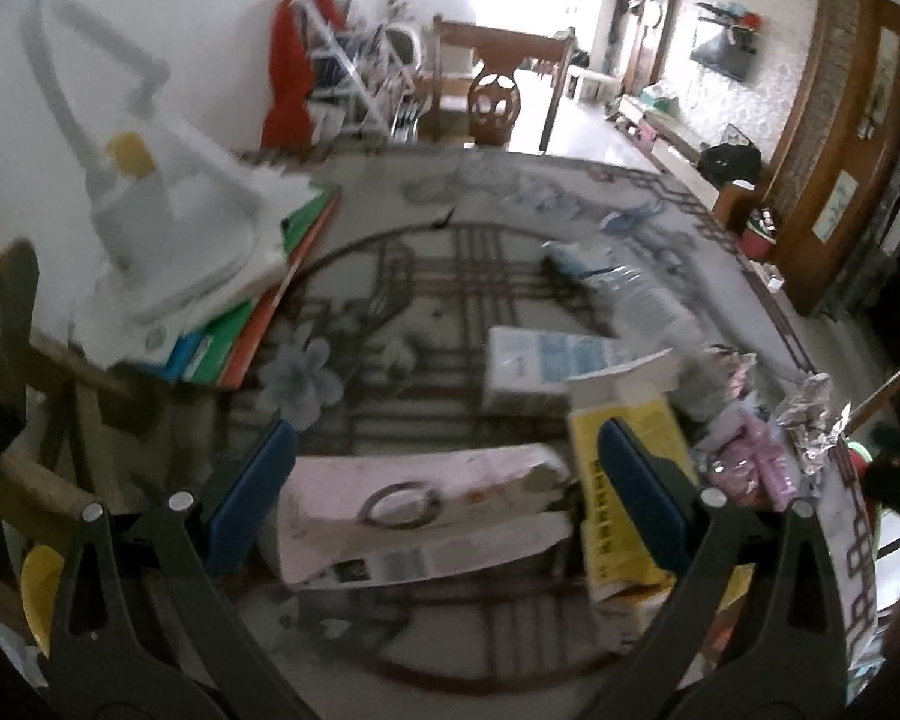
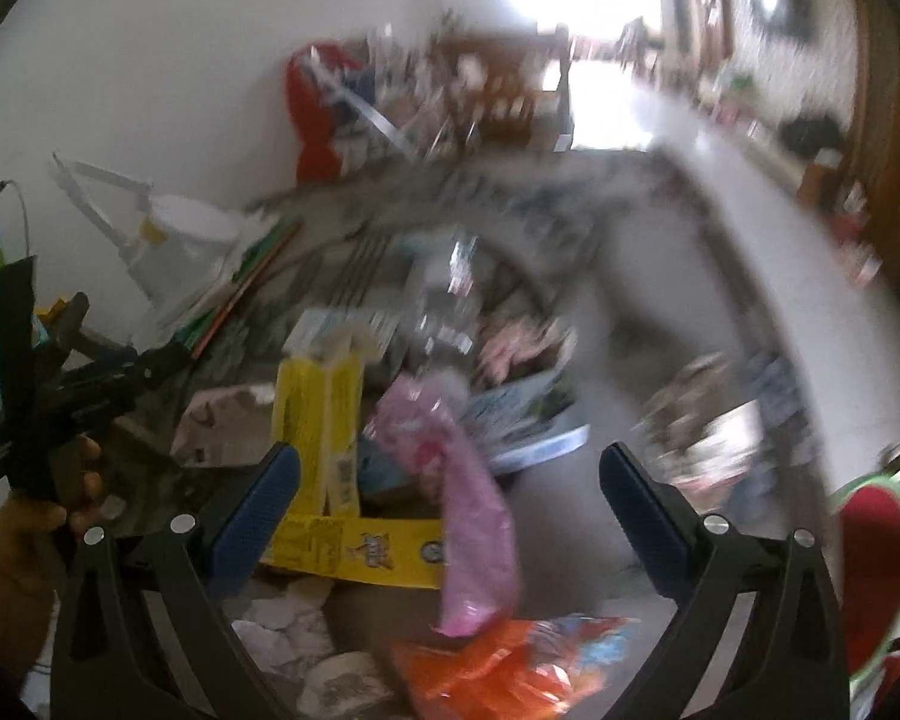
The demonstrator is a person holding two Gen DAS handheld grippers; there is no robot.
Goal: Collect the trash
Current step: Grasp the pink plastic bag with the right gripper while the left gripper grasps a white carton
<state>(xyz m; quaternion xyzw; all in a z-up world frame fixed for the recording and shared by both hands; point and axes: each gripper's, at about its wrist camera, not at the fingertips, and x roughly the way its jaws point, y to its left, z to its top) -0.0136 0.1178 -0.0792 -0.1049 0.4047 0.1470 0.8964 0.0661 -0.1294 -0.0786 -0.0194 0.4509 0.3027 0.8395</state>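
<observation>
The left gripper hangs low over the patterned counter with its blue-padded fingers spread wide and nothing between them. Straight ahead of it, in the gap, lies a flattened pale pink carton with a dark ring printed on its face. A yellow box lies just beside that carton, partly hidden behind the gripper's right finger. Farther along sit a white and blue carton and a crushed clear plastic bottle, with crumpled foil and pink wrappers near the counter's right edge. At the left, a white desk lamp stands on a stack of green and orange folders.

The right wrist view is badly smeared by motion. The right gripper is likewise spread open and holds nothing. A pink plastic bag sits in the gap between its fingers, apart from both pads; whether it is resting on the pile or in mid-air I cannot tell. Below it lie an orange snack wrapper, a yellow box standing over a flat yellow flap, and crumpled white paper. At the far left of this view a hand grips the handle of the other gripper.
</observation>
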